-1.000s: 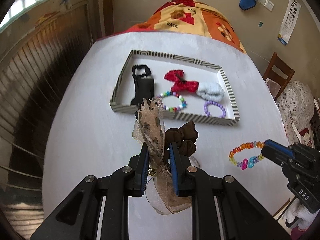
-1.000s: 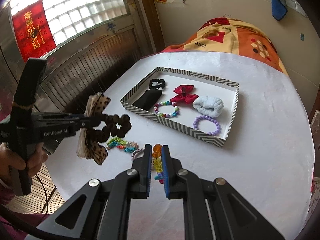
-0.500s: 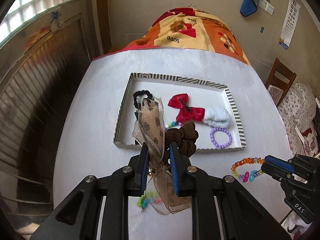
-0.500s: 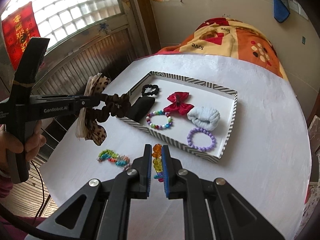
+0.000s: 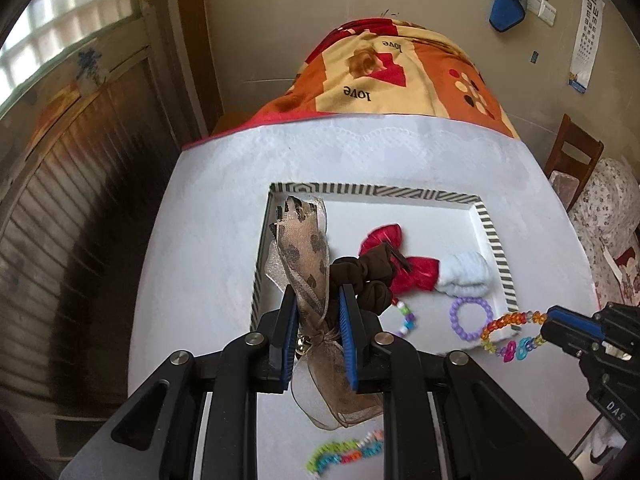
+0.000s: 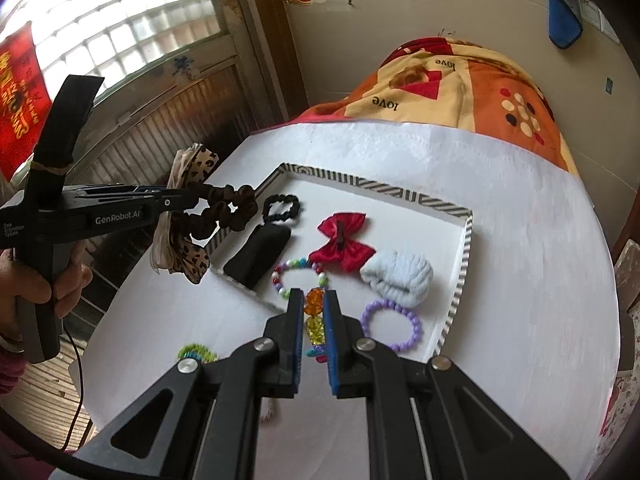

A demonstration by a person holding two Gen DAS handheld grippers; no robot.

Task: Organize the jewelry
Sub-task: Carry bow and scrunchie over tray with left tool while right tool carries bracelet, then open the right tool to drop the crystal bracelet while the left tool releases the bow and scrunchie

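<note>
Leopard-print bow scrunchie [image 5: 305,256] pinched in left tongs [image 5: 313,312] — beaded bracelet [image 6: 314,320] pinched in right tongs [image 6: 313,312].

- Daylight enters through the window [image 6: 120,28], which is overexposed.
- Fisheye bends the edges; corners are black.
- The beaded piece [image 5: 344,454] at the bottom is blurred.

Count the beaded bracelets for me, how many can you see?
3, possibly more hidden. In the striped tray: a multicolored bracelet and a purple bracelet. The right claw grips an orange-and-yellow bracelet. The green piece on the table is blurred.
</note>
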